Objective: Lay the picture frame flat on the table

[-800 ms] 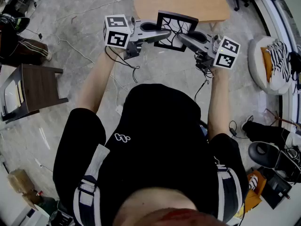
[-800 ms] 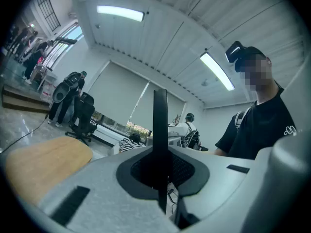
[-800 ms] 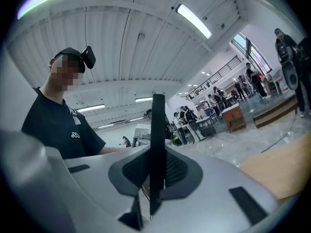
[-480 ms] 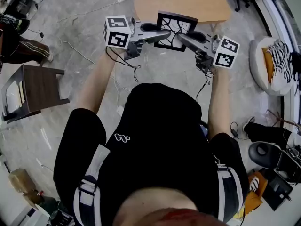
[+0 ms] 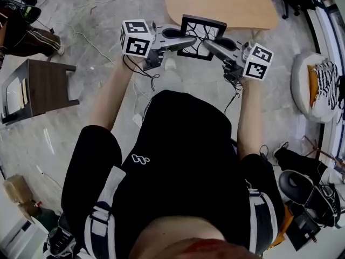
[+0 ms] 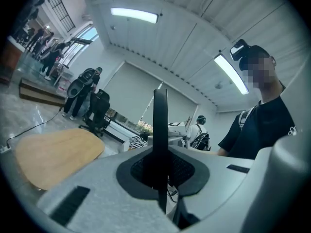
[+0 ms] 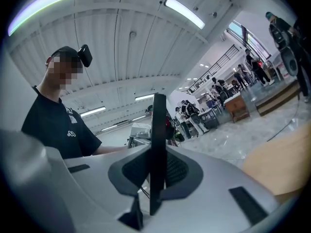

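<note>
I have the picture frame point(image 5: 202, 30) up in the air between both tools, and it isn't on the tabletop point(image 5: 232, 1) yet. The left gripper point(image 5: 187, 40) has its jaws closed on the frame's left side. In the left gripper view the dark frame point(image 6: 160, 130) stands edge-on, pinched between the two pads. The right gripper point(image 5: 210, 44) does the same on the opposite side: its jaws are nearly together, with only the thin edge of the frame point(image 7: 158, 130) clamped between them. From the head view the frame hangs in front of me, above the floor. Its far edge looks level with the near rim of the wooden tabletop, and its patterned face is turned up towards the camera, though I can't judge its exact tilt. As I read it, the pickup and most of the carry are done. What's left is to bring the frame out over the wood, lower it until it lies flat, and then open both sets of jaws and draw them clear without dragging it.
</note>
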Tool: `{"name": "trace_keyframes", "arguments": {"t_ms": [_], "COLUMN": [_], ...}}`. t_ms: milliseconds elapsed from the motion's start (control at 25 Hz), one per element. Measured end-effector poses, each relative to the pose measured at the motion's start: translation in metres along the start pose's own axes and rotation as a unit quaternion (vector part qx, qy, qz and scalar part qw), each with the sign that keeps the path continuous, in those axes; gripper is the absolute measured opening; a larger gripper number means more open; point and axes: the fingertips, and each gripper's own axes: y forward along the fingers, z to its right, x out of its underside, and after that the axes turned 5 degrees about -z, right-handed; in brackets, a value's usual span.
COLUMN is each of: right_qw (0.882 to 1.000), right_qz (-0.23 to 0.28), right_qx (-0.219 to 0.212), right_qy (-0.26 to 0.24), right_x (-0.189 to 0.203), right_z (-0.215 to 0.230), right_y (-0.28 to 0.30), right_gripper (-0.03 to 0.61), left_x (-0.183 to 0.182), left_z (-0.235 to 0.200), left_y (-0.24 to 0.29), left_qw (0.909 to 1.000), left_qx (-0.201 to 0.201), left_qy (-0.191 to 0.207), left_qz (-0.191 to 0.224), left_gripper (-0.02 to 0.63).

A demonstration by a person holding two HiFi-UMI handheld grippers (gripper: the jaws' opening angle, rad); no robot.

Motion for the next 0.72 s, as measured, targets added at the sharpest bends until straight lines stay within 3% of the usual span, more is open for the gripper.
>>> {"name": "trace_keyframes", "arguments": {"t_ms": [120,320,600,720], "right_qw": [1.000,0.999,0.994,0.991], "right_qz": [-0.009,-0.015,0.010,0.027], "right_qx": [0.003,0.030,0.076,0.092], "right_qy": [0.011,0.041,0.076,0.093], "right_x": [0.002,-0.017,-0.088,-0.106], "right_z": [0.028,0.116,0.277,0.316], "right_y": [0.014,0.038,0.077,0.090], "right_gripper": [0.043,0.043,0.043,0.043], "left_x": [0.003,-0.016,-0.086,-0.104], "left_z": [-0.030,-0.122,-0.288,-0.329], "left_y": [-0.009,-0.018,-0.036,-0.044], "left_qw": [0.9998,0.9987,0.9943,0.9927], "left_qx": [0.003,0.026,0.071,0.078], "left_qy": [-0.016,-0.043,-0.079,-0.092], "left_qz": [0.007,0.012,0.000,-0.010], "left_gripper": [0.029,0.029,0.029,0.029]}}
